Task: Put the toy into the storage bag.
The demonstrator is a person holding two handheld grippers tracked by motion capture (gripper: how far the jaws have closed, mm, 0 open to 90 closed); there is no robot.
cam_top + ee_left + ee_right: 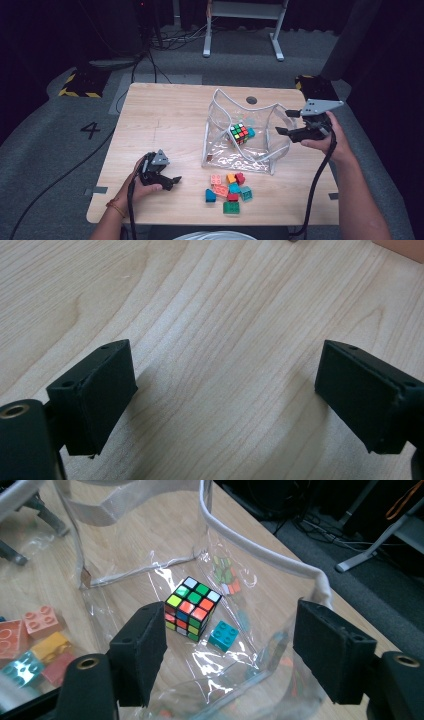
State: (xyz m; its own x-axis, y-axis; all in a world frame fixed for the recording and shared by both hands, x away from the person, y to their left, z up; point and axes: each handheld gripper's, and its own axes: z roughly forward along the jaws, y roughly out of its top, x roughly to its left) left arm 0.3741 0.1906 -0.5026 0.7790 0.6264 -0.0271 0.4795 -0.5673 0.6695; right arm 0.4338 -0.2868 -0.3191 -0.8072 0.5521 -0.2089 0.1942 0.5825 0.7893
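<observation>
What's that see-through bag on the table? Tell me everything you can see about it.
The clear bag looks like soft, glossy plastic with pale fabric trim along its rim and a loop handle. It stands open-topped and slumped on the wooden table, its walls wrinkled and catching reflections. Inside lie a colourful puzzle cube and a small teal brick beside it. Loose bricks sit just outside it. The right claw hangs open at its rim.
</observation>
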